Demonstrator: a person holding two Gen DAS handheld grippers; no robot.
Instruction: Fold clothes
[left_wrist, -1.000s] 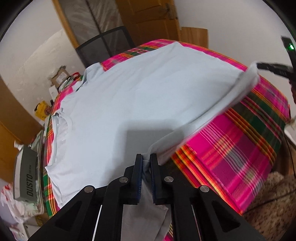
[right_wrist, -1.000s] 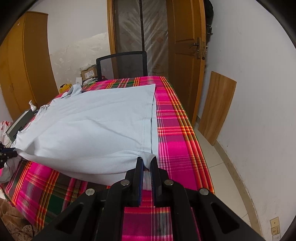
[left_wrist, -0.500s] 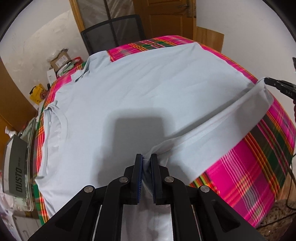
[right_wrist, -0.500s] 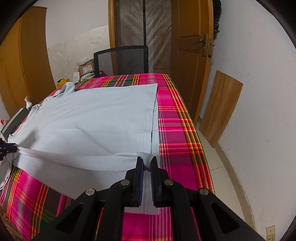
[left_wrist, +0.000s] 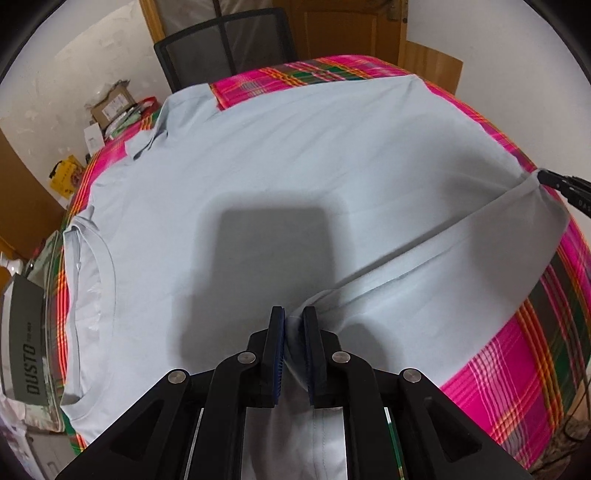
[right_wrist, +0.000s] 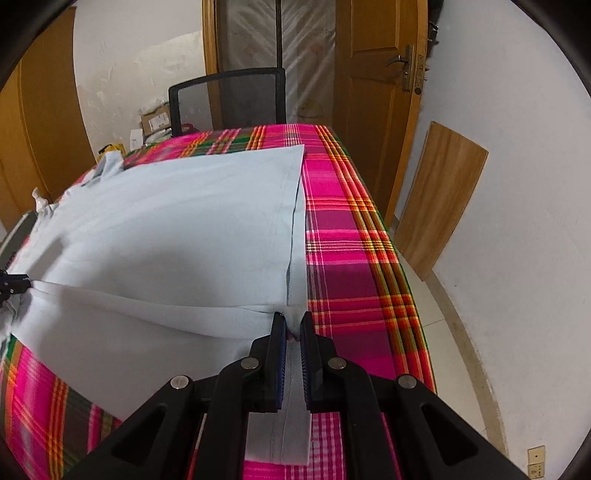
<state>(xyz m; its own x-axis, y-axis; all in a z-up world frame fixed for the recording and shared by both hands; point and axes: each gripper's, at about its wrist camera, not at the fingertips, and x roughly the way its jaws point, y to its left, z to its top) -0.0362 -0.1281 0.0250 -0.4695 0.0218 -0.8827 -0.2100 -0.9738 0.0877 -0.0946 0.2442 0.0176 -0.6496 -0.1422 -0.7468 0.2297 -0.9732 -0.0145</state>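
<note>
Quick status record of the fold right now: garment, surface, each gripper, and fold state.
garment: pale blue T-shirt, spread flat, collar at the left in the left wrist view
surface: table with pink plaid cloth
left gripper: shut on the shirt's near edge
right gripper: shut on the hem corner
fold state: near edge lifted between both grippers, partly carried over the shirt body
behind table: black mesh chair

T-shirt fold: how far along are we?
Done: the light blue T-shirt lies spread flat on the plaid tablecloth. In hand: the first fold. The left claw and right claw each pinch the near edge, lifted and drawn partway over the body. Left: lay that flap down, fold the far side with its sleeve, then fold lengthwise.
</note>
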